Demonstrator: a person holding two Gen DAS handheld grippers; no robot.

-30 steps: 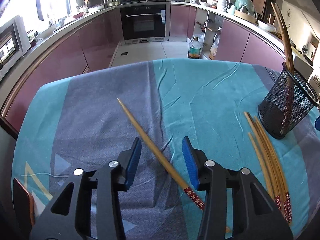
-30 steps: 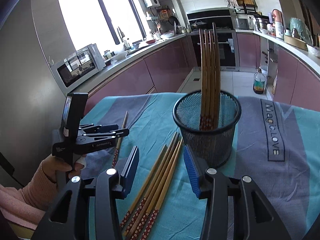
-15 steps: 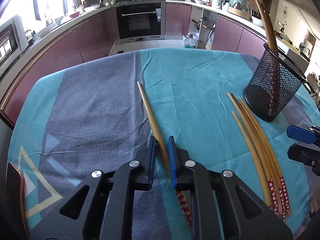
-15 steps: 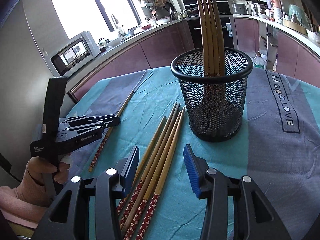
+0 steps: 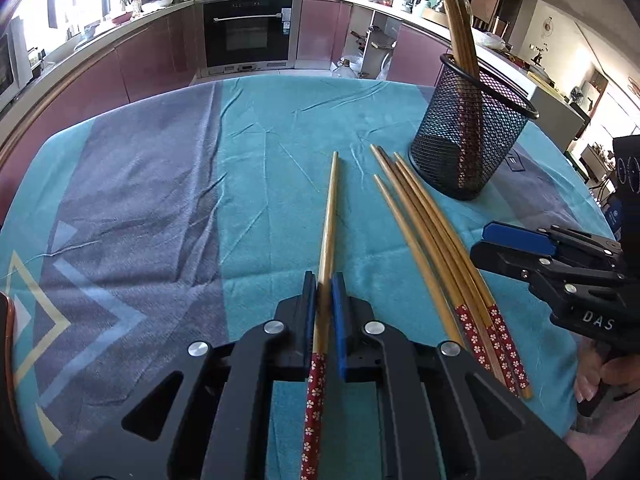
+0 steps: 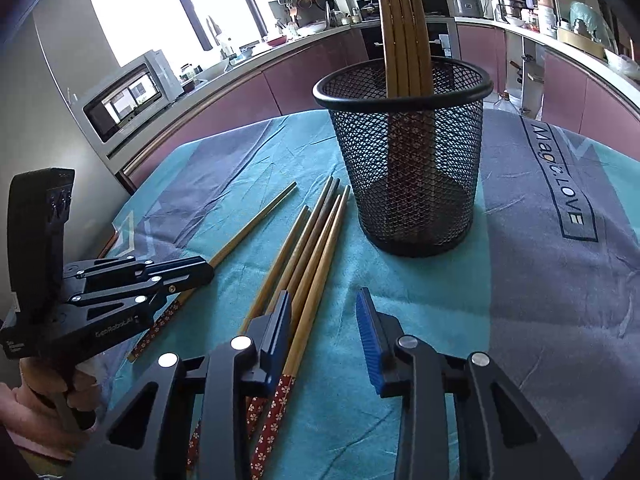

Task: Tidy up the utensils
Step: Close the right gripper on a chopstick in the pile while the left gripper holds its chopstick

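In the left wrist view, at the bottom centre of the frame, the left gripper (image 5: 324, 292) is seen clamped on a single chopstick (image 5: 329, 216), whose red flower-patterned end runs back between the black arms toward the lower edge while its plain wooden tip points up the frame over the teal and grey tablecloth (image 5: 160, 184). Just right of it, a loose bundle of four chopsticks (image 5: 424, 232) is laid on the cloth, fanned toward the upper left, with the patterned ends at the lower right. In the right wrist view, at the bottom centre, the right gripper (image 6: 324, 320) is shown with its jaws closing but not yet pressed on anything: the left blue pad is set among the bundle's sticks, one stick lies just inside the gap, and the right pad stands apart over bare cloth. At the lower left of that view a hand (image 6: 48, 396) is seen gripping the handle of the left gripper. Farther off, at the upper right of the left wrist view, a black mesh holder (image 5: 468, 136) is stood upright on the cloth, and several chopsticks (image 5: 456, 20) are held in it, tips up. Behind the table, kitchen counters (image 5: 132, 52) and an oven (image 5: 248, 32) are visible.
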